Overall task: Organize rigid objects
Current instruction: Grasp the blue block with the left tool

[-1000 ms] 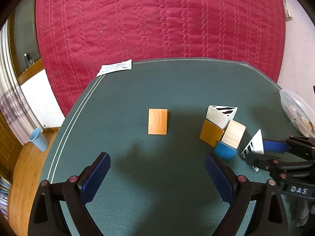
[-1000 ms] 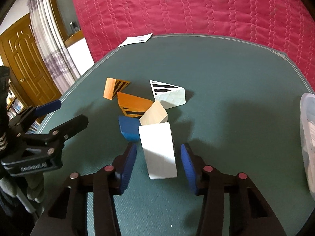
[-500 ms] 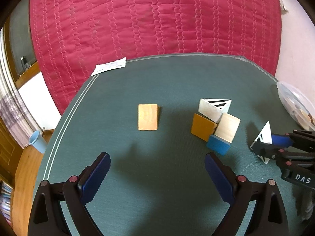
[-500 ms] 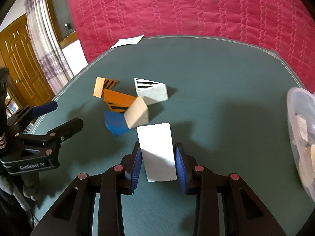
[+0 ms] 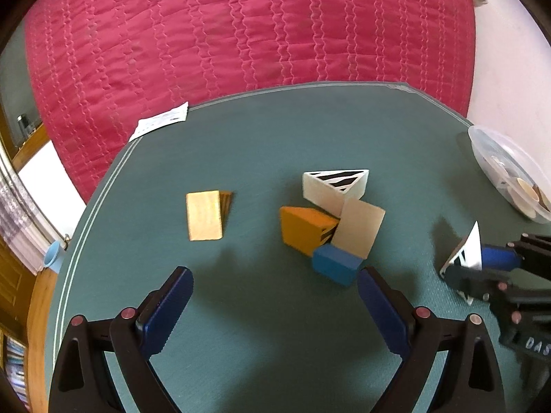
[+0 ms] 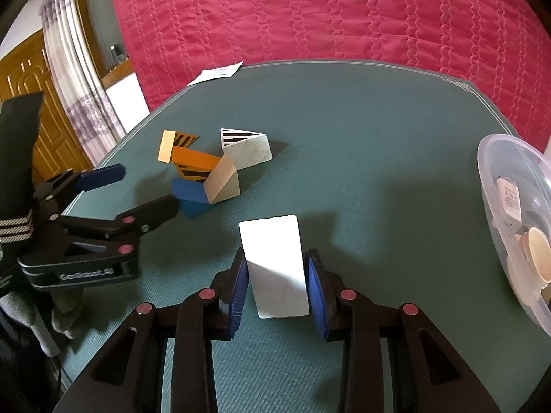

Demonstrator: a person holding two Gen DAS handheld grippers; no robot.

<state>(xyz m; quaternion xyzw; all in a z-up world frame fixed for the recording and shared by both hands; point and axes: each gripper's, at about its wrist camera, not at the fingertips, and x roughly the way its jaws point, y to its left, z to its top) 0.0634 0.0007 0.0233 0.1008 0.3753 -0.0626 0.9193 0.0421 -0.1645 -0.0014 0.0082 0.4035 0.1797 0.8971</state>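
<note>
My right gripper point(image 6: 275, 278) is shut on a white wedge block point(image 6: 273, 265) and holds it above the green table; the block also shows in the left wrist view point(image 5: 468, 251). A cluster lies mid-table: a white striped wedge point(image 5: 335, 187), an orange striped wedge point(image 5: 304, 229), a pale wooden block point(image 5: 358, 230) and a blue block point(image 5: 334, 264). An orange wedge point(image 5: 205, 215) lies alone to their left. My left gripper point(image 5: 273, 313) is open and empty, just before the blue block. The cluster also shows in the right wrist view point(image 6: 220, 172).
A clear plastic tub point(image 6: 509, 220) with small items stands at the table's right edge. A white paper slip point(image 5: 160, 124) lies at the far left corner. A red quilted cover point(image 5: 258, 34) hangs behind the table. A blue cup point(image 5: 53, 258) stands on the floor at left.
My right gripper closed on the white wedge block and lifted it back from the cluster. My left gripper moved forward and right, toward the blue block, still open.
</note>
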